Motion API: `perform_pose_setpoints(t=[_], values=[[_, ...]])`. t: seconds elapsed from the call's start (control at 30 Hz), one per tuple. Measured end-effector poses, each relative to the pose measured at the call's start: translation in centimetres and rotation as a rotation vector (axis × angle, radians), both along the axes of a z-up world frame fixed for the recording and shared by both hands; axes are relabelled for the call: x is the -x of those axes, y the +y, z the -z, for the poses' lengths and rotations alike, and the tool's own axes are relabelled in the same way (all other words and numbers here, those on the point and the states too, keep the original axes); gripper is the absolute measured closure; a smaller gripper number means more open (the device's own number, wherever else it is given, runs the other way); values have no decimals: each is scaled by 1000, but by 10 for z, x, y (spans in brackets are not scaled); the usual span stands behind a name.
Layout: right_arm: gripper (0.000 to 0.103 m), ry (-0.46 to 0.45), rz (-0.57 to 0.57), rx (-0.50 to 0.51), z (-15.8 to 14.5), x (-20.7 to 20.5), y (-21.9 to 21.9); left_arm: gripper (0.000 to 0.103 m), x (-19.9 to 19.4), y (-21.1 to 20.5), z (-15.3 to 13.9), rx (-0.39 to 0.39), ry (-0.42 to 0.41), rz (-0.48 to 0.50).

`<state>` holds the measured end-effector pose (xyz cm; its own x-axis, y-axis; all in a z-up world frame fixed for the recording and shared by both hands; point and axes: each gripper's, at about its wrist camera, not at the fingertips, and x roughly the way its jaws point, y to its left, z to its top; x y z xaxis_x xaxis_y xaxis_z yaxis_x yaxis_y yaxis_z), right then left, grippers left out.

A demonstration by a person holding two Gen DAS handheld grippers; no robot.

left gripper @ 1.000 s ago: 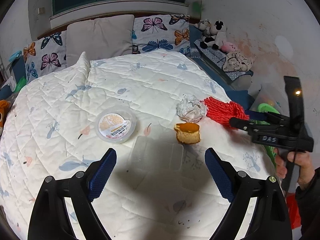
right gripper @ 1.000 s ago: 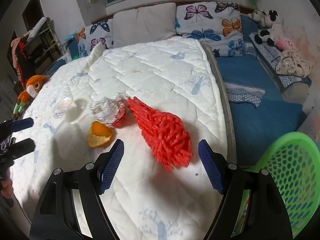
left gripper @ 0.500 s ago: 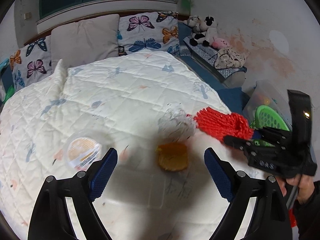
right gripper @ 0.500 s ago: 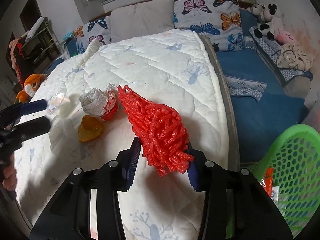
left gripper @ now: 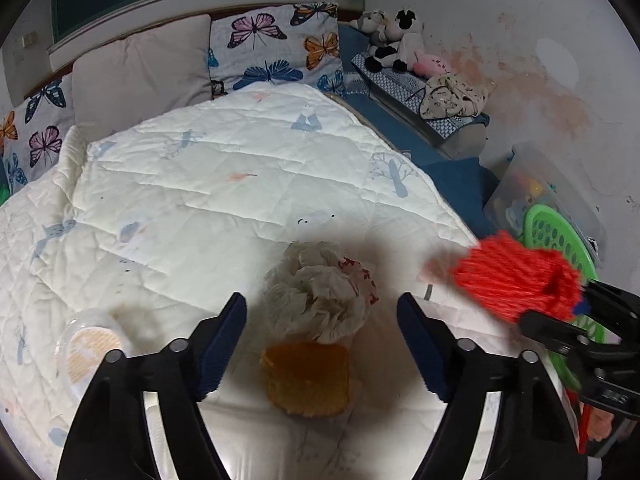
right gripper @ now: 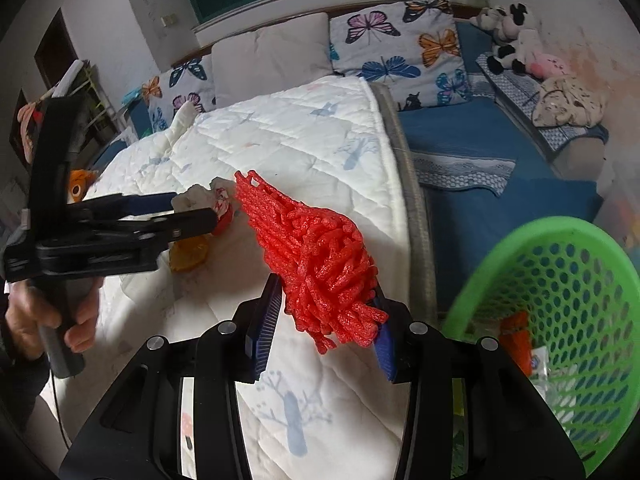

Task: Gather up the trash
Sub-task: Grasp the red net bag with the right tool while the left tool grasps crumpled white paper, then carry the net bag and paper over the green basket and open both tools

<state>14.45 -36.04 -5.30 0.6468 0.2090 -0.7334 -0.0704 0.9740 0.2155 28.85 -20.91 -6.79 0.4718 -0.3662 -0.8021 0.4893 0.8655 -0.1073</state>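
Note:
My left gripper (left gripper: 320, 320) hangs low over the white quilt (left gripper: 224, 184). Its jaws are closing, and a crumpled paper wrapper (left gripper: 320, 296) lies between the pads without touching them. Just nearer the camera lies an orange peel (left gripper: 306, 376). A round lidded plastic cup (left gripper: 90, 348) sits to the left. My right gripper (right gripper: 326, 304) is shut on a red foam net (right gripper: 316, 256), which it holds off the quilt near the bed's right edge. The same net (left gripper: 516, 280) shows at the right of the left wrist view. A green mesh basket (right gripper: 560, 292) stands beside the bed.
Pillows (left gripper: 140, 68) line the head of the bed. Plush toys (left gripper: 396, 40) and cloth lie on a blue bench (right gripper: 500, 152) along the wall. The basket holds a few scraps. A clear storage box (left gripper: 536, 188) stands behind it. A hand (right gripper: 44, 312) grips the left tool's handle.
The left gripper moved across the quilt from the clear container to the crumpled wrapper, and its jaws narrowed. The right gripper shut on the red net and lifted it towards the basket.

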Motion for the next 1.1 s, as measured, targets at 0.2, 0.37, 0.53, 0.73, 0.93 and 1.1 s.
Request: perform_pose_setpoints(t=[0.2,0.37,0.53,0.73,0.93,1.1], values=[[60,-7,37,-11,-3,16,-15,50,-5,-5,8,5,15,-12],[60,-6,66,-26,-4,25,-26,57,-1,-3,-1,20,-1,-25],[60,-20,81,-29,-9,39,-30,58,11,-1,-18,28,-51,-25],[60,-33,107,-32,-14,53,-38,58,26,4,-46,74,-84,-11],[60,-36,146,-22,-16,72,-50,58,51,-14,-58,99,-92,58],[60,-30,194,-9,-13,89,-66,58,75,-41,-61,108,-86,126]])
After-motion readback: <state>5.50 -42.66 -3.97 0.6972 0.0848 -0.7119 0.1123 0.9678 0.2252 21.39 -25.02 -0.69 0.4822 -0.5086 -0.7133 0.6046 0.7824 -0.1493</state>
